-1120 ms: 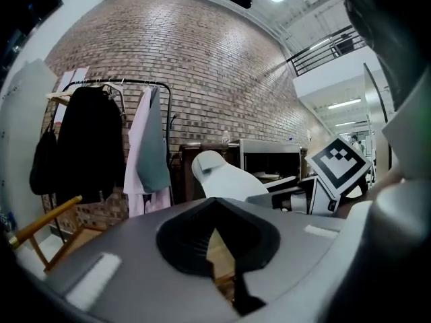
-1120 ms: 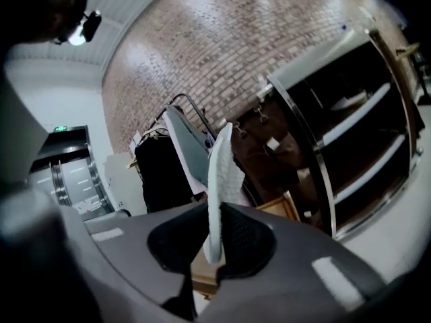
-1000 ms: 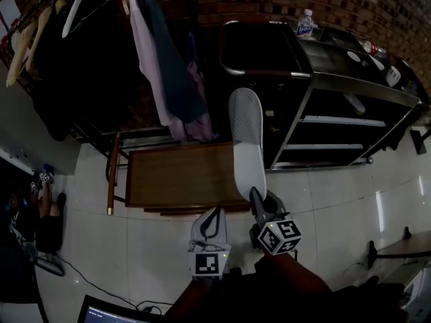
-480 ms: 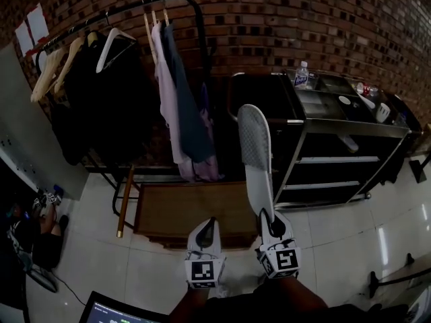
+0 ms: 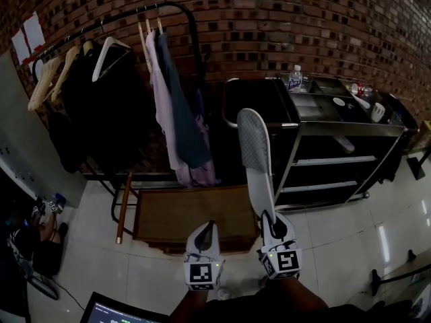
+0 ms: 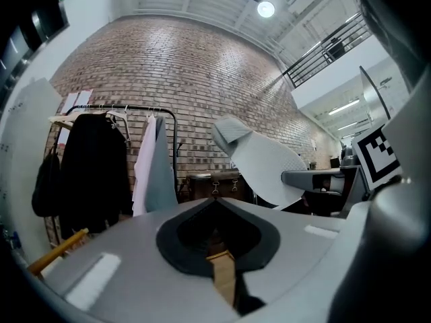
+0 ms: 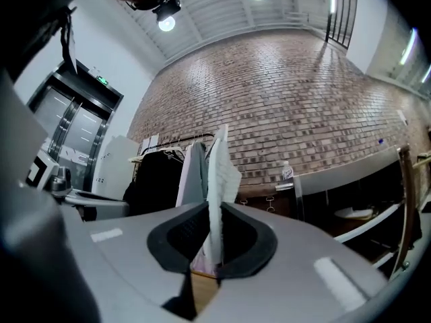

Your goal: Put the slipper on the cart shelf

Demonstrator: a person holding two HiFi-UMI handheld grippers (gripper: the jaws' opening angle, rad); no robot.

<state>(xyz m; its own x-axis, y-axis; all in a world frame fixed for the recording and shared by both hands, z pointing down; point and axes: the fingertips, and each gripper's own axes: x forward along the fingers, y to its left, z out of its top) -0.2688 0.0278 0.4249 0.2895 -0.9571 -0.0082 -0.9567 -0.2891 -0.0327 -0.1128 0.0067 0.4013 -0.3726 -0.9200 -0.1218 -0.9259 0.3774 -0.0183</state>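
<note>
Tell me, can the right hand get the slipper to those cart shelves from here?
Probably yes. The right gripper holds the slipper, and the cart stands ahead to its right with open-fronted shelves; nothing shows in between. The clothes rack is off to the left.

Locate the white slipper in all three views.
Head view: white flat slipper, centre, upright from the right tongs.
Left gripper view: right of centre, tilted.
Right gripper view: centre, edge-on between its tongs.
Shared landmark: black coat on the clothes rack, left of the slipper in all three.
</note>
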